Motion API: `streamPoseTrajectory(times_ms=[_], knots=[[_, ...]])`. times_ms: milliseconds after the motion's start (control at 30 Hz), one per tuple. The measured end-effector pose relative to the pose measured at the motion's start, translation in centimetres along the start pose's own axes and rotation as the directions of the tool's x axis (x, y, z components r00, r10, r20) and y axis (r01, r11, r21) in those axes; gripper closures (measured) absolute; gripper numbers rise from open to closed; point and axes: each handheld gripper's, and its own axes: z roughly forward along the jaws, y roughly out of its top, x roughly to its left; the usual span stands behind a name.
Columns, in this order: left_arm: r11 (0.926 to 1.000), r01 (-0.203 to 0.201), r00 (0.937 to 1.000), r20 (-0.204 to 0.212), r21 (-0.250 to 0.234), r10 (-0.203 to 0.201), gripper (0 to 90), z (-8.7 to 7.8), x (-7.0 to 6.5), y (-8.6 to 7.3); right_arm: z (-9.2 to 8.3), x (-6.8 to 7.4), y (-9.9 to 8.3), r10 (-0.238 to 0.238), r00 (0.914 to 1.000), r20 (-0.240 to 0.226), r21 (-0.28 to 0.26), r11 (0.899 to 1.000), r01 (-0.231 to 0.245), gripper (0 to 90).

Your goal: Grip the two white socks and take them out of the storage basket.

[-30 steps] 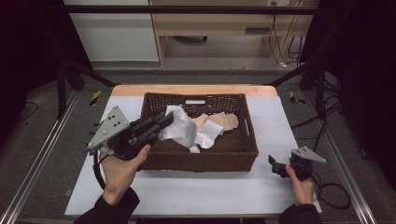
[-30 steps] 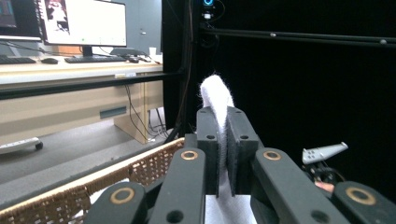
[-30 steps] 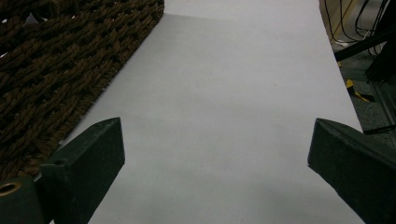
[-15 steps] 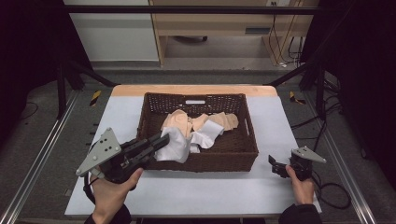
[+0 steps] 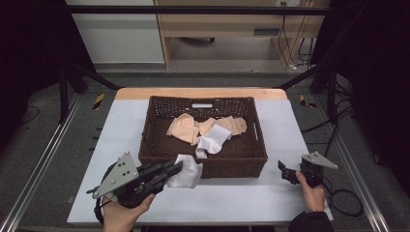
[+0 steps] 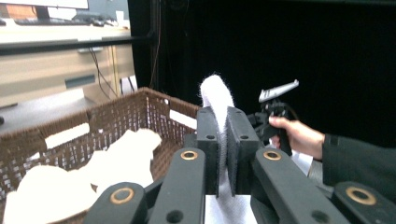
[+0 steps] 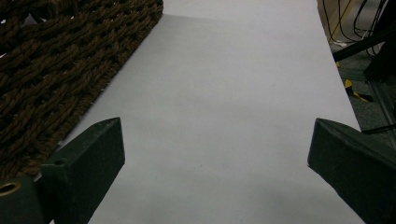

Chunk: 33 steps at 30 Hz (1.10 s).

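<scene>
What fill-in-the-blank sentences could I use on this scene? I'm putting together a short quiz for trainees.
1. The left claw is shut on a ____ sock.
2. The other socks lie inside the brown wicker ____.
3. The right claw has its jaws ____ above the table.
4. The held sock hangs over the basket's ____ wall, the one closest to the person.

Missing words: white; basket; open; near
</scene>
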Motion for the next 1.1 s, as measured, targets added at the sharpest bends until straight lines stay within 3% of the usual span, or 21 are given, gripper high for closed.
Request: streamPoseTrajectory(times_ms=[267, 400, 600, 833, 1067, 1100], knots=[[0.9968, 0.024, 0.9997, -0.001, 0.076, -0.024, 84.6, 0.8, 0.1, -2.3, 0.0, 0.0, 0.0, 0.001, 1.0000, -0.003, 0.001, 1.000, -0.001, 4.2], [0.9911, 0.043, 0.9991, -0.006, 0.126, -0.043, 84.6, 1.1, 0.4, -3.8, 0.0, 0.0, 0.0, 0.000, 1.0000, -0.001, -0.001, 1.000, 0.000, 4.2], [0.9846, 0.063, 0.9980, -0.012, 0.163, -0.061, 84.6, 1.4, 0.7, -5.3, 0.0, 0.0, 0.0, 0.000, 1.0000, -0.002, 0.000, 1.000, 0.000, 4.2], [0.9659, 0.095, 0.9954, -0.032, 0.241, -0.090, 84.6, 2.5, 1.4, -7.9, -0.1, 0.0, 0.0, 0.002, 1.0000, -0.006, 0.000, 1.000, -0.002, 4.2], [0.9363, 0.127, 0.9913, -0.076, 0.327, -0.108, 84.4, 3.9, 2.6, -10.7, 0.0, 0.0, 0.0, 0.000, 1.0000, -0.009, 0.003, 1.000, 0.000, 4.2], [0.9363, 0.127, 0.9913, -0.076, 0.327, -0.108, 84.2, 3.9, 2.6, -10.7, 0.0, 0.0, 0.0, 0.000, 1.0000, -0.009, 0.003, 1.000, 0.000, 4.2]])
